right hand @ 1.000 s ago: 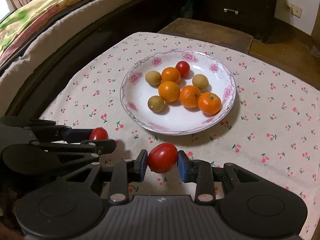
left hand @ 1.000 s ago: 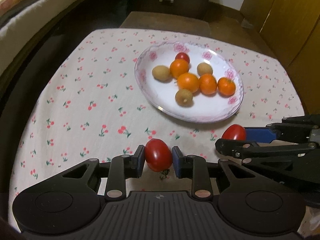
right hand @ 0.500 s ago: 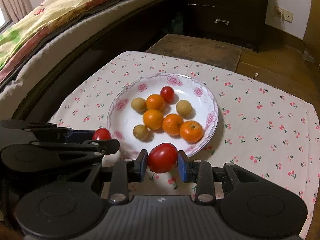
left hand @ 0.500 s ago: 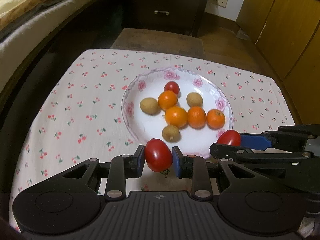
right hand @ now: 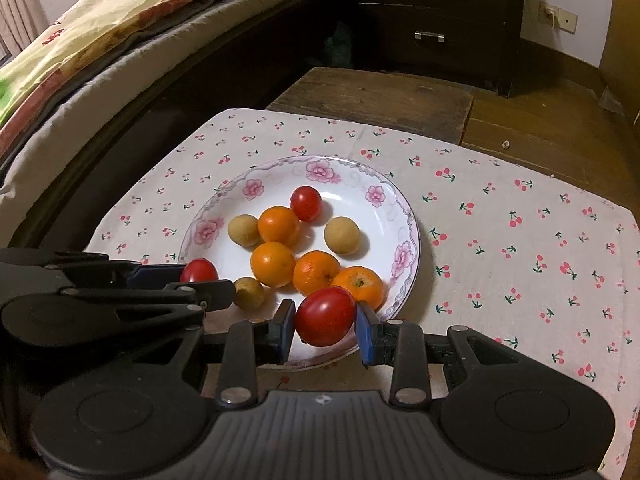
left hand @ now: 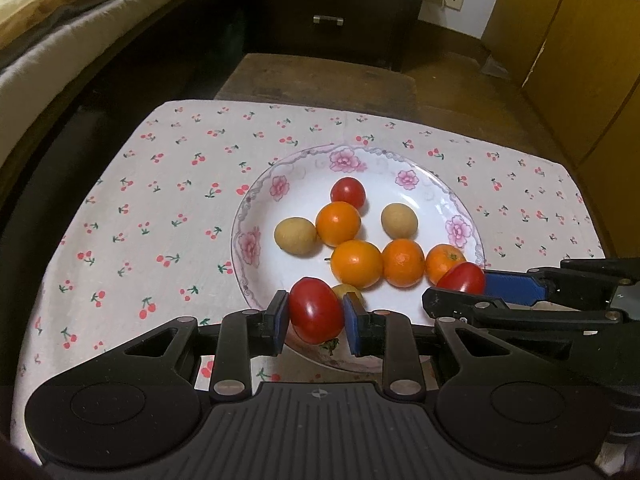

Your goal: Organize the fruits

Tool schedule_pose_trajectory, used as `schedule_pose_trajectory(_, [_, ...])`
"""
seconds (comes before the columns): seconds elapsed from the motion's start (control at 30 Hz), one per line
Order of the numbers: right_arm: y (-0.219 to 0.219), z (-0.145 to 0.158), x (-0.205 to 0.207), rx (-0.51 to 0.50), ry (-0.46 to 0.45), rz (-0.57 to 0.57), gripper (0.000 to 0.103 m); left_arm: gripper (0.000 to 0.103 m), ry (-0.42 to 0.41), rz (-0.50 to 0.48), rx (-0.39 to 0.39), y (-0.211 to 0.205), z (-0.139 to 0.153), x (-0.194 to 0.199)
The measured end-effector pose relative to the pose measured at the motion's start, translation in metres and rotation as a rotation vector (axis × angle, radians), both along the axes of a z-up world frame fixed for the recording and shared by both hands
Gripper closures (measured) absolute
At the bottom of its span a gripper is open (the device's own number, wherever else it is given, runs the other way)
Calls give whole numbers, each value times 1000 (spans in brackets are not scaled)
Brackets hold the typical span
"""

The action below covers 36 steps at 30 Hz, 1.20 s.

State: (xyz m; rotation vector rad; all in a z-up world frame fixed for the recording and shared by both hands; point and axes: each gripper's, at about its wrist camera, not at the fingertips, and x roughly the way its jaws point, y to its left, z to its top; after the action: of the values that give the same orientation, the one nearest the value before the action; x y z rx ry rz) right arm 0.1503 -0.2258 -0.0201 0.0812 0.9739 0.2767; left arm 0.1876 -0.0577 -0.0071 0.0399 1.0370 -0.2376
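Observation:
My left gripper is shut on a red tomato, held over the near rim of the flowered white plate. My right gripper is shut on a second red tomato, also over the plate's near rim. Each gripper shows in the other's view: the right one at the right with its tomato, the left one at the left. Inside the plate lie several oranges, a small red tomato and pale brown round fruits.
The plate sits on a cherry-print cloth over a small table. A wooden bench stands beyond it, a dark drawer chest behind, a bed at the left, and wooden cabinets at the right.
Both grippers have moved forward with their tomatoes, from above the cloth in front of the plate to above its near rim. The grips are unchanged.

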Motion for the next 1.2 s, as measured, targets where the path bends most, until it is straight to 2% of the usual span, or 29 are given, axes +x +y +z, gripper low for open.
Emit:
schedule_pose_trajectory(0.23, [3, 1, 1, -14, -17, -1, 69, 67, -5, 10, 2, 1, 0, 2])
schedule_pose_trajectory(0.77, [0, 15, -11, -11, -56, -27, 69, 57, -45, 10, 11, 3, 12, -9])
schedule_pose_trajectory(0.87, [1, 21, -16, -18, -68, -25, 69, 52, -55, 14, 14, 6, 15, -14])
schedule_pose_trajectory(0.93, [1, 25, -21, -21, -76, -26, 69, 43, -70, 19, 18, 8, 19, -19])
schedule_pose_trajectory(1.2, [-1, 34, -41, -7, -87, -33, 69, 22, -152, 39, 54, 12, 35, -42])
